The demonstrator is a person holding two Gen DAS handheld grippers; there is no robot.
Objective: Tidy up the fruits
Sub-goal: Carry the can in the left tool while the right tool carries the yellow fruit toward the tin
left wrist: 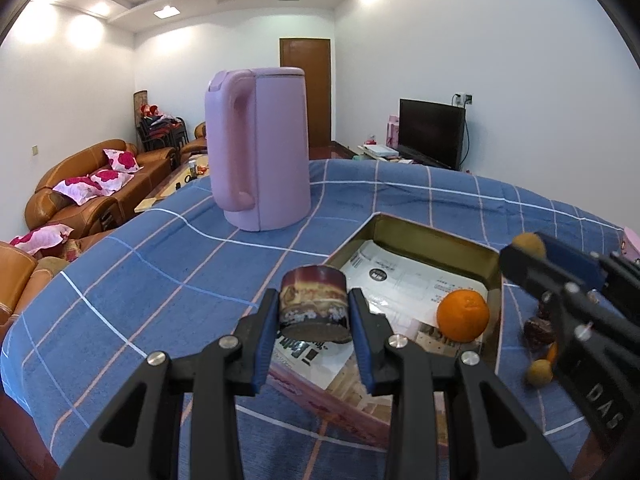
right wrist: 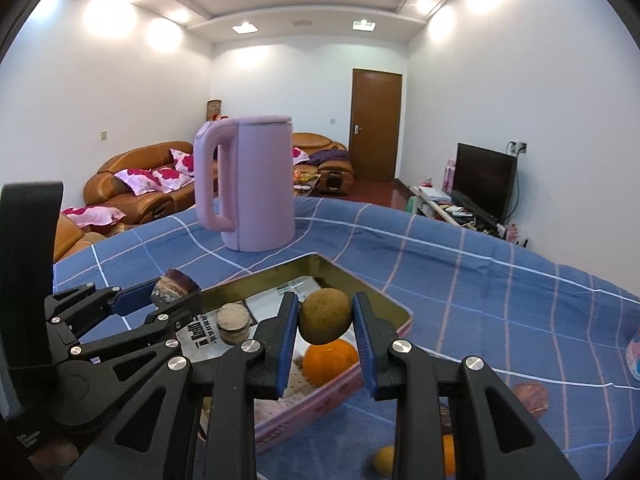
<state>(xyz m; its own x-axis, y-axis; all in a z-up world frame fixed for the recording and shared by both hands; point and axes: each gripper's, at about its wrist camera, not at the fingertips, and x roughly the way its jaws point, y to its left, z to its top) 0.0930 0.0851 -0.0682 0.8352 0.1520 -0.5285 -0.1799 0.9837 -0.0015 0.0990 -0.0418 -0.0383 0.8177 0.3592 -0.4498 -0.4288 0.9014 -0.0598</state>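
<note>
My left gripper [left wrist: 314,312] is shut on a small dark round cake in a printed wrapper [left wrist: 314,304], held above the near left corner of the open tin box [left wrist: 420,236]. An orange [left wrist: 463,315] lies inside the box on printed paper. My right gripper [right wrist: 325,320] is shut on a brown-green round fruit [right wrist: 325,315], held over the tin box [right wrist: 400,312] above the orange [right wrist: 330,360]. A stack of round biscuits [right wrist: 232,324] stands in the box. The left gripper with its cake [right wrist: 174,286] shows at the left.
A pink kettle [left wrist: 260,148] stands on the blue checked cloth [left wrist: 140,272] behind the box. Dark dates [left wrist: 538,330] and a small yellow fruit [left wrist: 538,372] lie right of the box. A yellow fruit [right wrist: 384,460] and a brown fruit [right wrist: 530,398] lie near my right gripper.
</note>
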